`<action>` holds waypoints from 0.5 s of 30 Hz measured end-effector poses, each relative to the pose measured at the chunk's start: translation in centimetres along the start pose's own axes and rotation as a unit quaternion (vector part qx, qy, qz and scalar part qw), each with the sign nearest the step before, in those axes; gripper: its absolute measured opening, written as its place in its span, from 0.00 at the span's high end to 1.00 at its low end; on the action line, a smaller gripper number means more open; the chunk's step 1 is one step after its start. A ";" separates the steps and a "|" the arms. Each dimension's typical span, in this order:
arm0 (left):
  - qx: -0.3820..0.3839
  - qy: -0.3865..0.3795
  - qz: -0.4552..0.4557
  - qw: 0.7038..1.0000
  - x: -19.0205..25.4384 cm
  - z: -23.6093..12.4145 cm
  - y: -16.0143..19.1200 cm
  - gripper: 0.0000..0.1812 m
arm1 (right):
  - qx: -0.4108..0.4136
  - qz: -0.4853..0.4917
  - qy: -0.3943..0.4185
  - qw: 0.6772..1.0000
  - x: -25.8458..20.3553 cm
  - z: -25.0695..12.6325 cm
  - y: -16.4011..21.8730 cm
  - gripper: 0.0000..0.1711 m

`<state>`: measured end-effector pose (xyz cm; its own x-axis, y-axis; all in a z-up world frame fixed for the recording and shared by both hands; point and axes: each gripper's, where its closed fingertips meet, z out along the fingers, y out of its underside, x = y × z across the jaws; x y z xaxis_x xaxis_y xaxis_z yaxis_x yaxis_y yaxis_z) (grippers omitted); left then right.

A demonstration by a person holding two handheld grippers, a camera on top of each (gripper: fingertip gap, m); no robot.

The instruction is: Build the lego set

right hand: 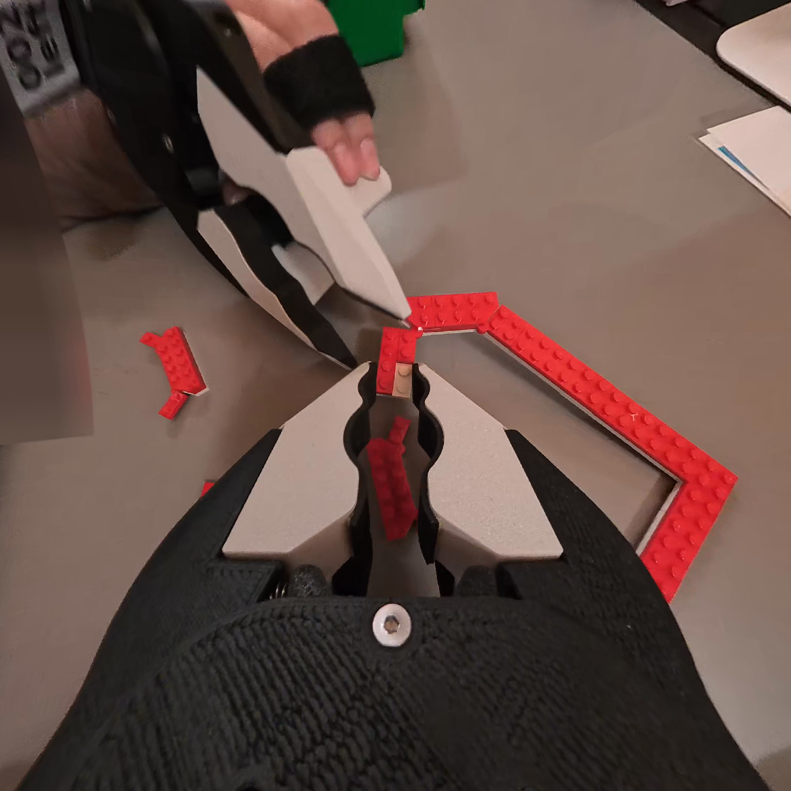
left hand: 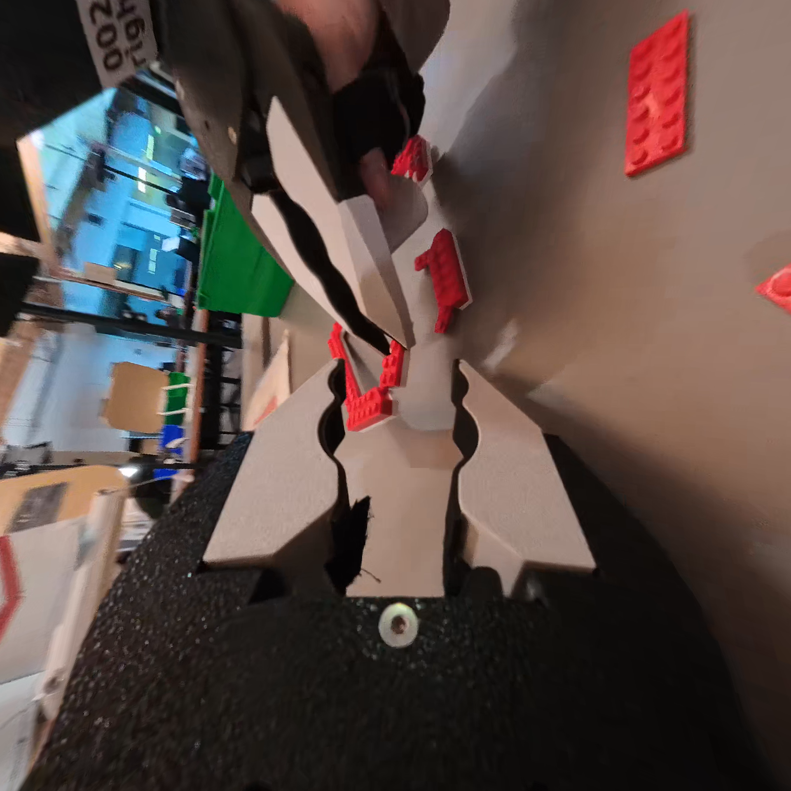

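A long angular red Lego frame on white underplates lies on the grey table. My right gripper is shut on a short red plate with a tan piece at the frame's open end. My left gripper comes in from the upper left and is open. One of its fingertips rests at the frame's corner by that joint. In the left wrist view the frame sits between my open left gripper's fingers, and the right gripper reaches it from above.
A loose bent red piece lies to the left and another lies under my right gripper. A red plate and smaller red pieces lie farther off. A green box stands at the back, and papers lie at the right.
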<state>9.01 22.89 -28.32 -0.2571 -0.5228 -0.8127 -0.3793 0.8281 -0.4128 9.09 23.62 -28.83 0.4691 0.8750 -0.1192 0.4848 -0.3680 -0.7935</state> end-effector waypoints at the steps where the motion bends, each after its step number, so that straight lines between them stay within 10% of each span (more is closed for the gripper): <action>1: -0.003 -0.013 0.020 1.000 0.0 0.2 0.0 0.75 | 0.003 0.003 -0.003 1.000 0.0 0.0 0.0 0.91; 11: -0.060 -0.084 0.155 0.983 0.2 0.9 1.1 0.96 | 0.003 -0.002 -0.013 1.000 -0.4 0.6 0.3 0.91; 15: -0.074 -0.071 0.176 0.979 0.7 0.9 1.5 0.96 | -0.039 -0.052 -0.010 0.998 -0.6 -0.7 2.0 0.73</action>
<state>9.07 23.91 -29.91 -0.2726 -0.1682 -0.9473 -0.4165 0.9082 -0.0414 10.30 22.17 -29.96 0.3991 0.9155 -0.0512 0.5867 -0.2979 -0.7530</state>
